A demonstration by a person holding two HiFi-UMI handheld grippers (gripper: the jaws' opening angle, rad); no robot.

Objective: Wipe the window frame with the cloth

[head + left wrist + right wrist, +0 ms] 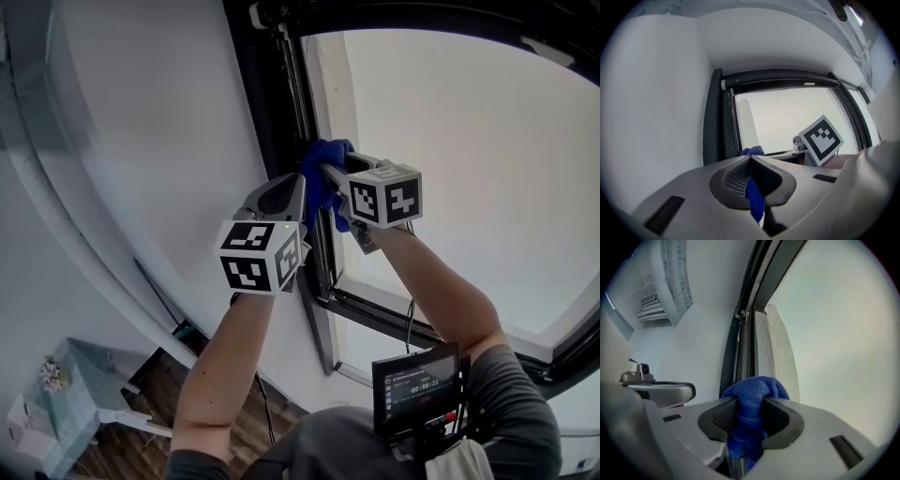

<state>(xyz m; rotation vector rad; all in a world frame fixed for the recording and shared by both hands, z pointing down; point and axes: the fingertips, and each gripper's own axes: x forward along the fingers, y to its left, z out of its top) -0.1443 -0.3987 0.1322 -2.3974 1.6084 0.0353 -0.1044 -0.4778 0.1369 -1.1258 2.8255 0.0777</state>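
A blue cloth is pressed against the black vertical window frame. Both grippers hold it. In the right gripper view a thick bunch of the cloth bulges out between the jaws of my right gripper, right over the frame's track. In the left gripper view a thin blue strip of cloth is pinched in my left gripper, whose jaws meet at the tip. The frame stands just ahead of it. In the head view the left gripper sits just left of the right gripper.
White wall lies left of the frame and bright glass to its right. The black bottom rail runs below my arms. A small monitor hangs at the person's chest. A light table stands on the wooden floor far below.
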